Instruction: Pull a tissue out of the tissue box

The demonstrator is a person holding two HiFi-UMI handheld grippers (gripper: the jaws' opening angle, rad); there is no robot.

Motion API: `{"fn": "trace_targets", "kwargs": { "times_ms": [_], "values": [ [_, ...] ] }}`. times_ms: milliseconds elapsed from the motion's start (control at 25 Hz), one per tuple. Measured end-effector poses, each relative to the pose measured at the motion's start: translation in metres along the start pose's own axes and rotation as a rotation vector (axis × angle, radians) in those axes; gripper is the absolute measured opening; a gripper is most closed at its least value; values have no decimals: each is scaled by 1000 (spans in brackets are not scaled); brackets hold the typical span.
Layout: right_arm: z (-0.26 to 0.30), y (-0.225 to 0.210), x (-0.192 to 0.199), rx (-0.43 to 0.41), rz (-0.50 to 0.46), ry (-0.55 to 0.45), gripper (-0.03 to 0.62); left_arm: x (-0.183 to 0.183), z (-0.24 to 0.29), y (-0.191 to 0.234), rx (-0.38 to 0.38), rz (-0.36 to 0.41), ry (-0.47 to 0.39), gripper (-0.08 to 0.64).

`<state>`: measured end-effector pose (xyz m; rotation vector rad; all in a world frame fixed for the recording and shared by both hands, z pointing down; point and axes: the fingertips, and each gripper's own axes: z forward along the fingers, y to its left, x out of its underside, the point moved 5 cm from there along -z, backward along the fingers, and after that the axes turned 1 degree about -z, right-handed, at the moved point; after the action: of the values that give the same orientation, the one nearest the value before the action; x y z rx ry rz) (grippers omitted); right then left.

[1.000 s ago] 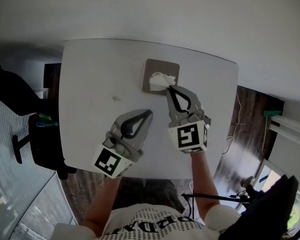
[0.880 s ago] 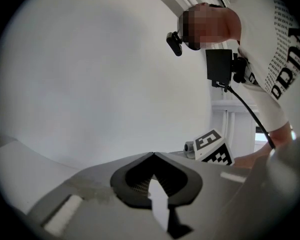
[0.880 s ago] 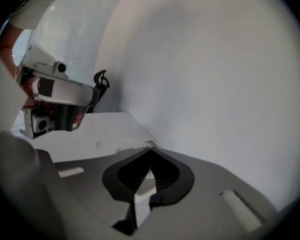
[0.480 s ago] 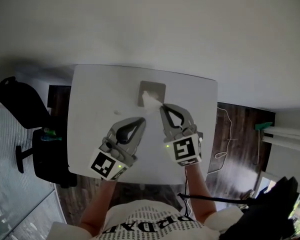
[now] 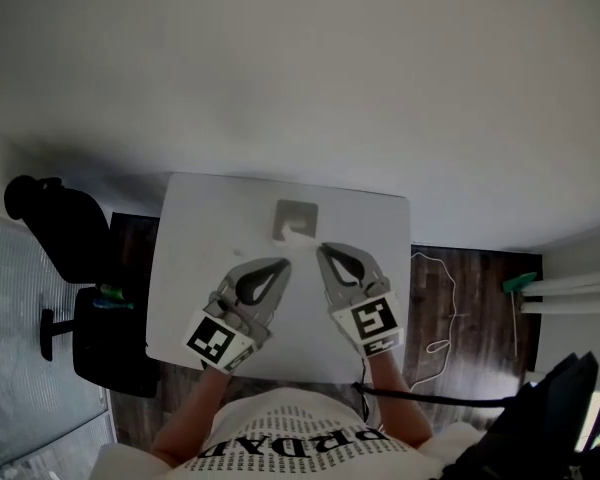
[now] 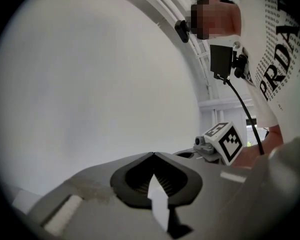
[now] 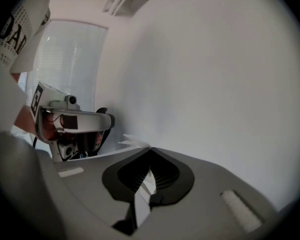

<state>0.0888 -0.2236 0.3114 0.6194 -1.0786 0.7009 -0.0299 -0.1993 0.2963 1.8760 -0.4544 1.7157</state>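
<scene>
The right tongs (image 5: 320, 249) are pressed together on one end of the tissue (image 5: 302, 236), whose white edge pokes out beside the closed tips in the right gripper view. The left tongs (image 5: 285, 263) are also pressed together, on nothing, just beside them. Since a second ago both have risen well above the table (image 5: 190, 268), and the tissue, then bunched at the slot of the tissue box (image 5: 296, 213), is now drawn into a thin strip. I judge the pull nearly done, though whether its lower end has left the box is too small to tell. The strip's long axis runs from the box up toward the right tongs; the box lies flat, slot up.
</scene>
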Motion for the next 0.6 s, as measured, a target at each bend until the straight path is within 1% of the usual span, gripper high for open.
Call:
{"fn": "trace_targets", "kwargs": {
  "times_ms": [200, 360, 480, 600],
  "values": [
    [-32, 11, -21, -3, 71, -52, 9, -20, -10, -24, 4, 11, 6, -8],
    [-55, 21, -40, -9, 74, -91, 9, -28, -15, -46, 21, 16, 4, -8],
    [-65, 24, -44, 0, 84, -117, 9, -33, -17, -54, 29, 25, -6, -8],
    [-74, 30, -50, 6, 91, -121, 9, -36, -24, -60, 26, 34, -9, -8]
  ]
}}
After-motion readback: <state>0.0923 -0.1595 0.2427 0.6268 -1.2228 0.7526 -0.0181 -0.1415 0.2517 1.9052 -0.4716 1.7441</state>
